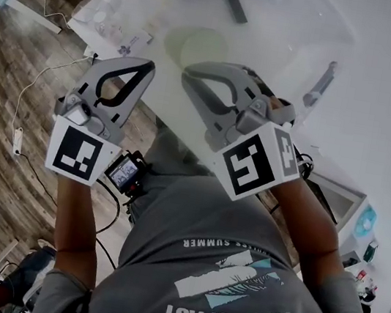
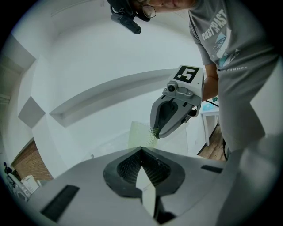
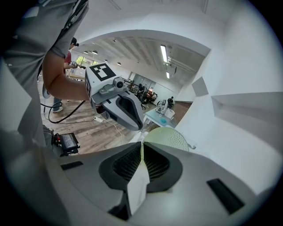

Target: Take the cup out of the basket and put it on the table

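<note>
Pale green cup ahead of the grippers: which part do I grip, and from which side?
Probably its dotted side wall, from the near side: the pale green cup sits just beyond the shut right gripper, and it looks round and textured there. Open the jaws first. Its rim isn't clear in any view.

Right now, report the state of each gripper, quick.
Left gripper: closed, with nothing between its jaws.
Right gripper: closed, with nothing between its jaws.
</note>
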Tool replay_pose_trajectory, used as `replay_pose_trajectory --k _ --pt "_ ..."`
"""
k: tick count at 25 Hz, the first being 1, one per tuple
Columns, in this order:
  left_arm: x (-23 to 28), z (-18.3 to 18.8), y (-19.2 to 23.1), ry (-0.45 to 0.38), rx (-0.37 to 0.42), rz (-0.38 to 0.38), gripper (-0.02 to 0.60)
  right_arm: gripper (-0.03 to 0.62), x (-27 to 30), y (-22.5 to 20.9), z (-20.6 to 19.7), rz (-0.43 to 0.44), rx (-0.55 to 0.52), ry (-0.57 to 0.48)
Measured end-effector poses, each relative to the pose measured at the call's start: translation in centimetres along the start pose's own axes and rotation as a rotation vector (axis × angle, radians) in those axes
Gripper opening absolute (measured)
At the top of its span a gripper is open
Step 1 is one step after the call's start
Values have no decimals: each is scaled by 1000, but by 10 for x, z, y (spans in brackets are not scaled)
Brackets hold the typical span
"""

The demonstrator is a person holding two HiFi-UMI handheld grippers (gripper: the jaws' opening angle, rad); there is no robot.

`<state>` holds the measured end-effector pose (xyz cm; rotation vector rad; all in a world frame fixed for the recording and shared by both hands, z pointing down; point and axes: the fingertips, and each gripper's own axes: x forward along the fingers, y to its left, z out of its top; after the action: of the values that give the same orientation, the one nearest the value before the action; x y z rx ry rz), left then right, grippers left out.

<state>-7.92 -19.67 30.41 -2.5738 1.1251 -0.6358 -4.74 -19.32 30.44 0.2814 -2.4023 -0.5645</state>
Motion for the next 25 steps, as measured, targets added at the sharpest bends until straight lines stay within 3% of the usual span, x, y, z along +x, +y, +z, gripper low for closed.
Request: replay_pose_trajectory --k 25 --pt "-13 -58 -30 25 -137 30 9 31 55 83 -57 195 42 104"
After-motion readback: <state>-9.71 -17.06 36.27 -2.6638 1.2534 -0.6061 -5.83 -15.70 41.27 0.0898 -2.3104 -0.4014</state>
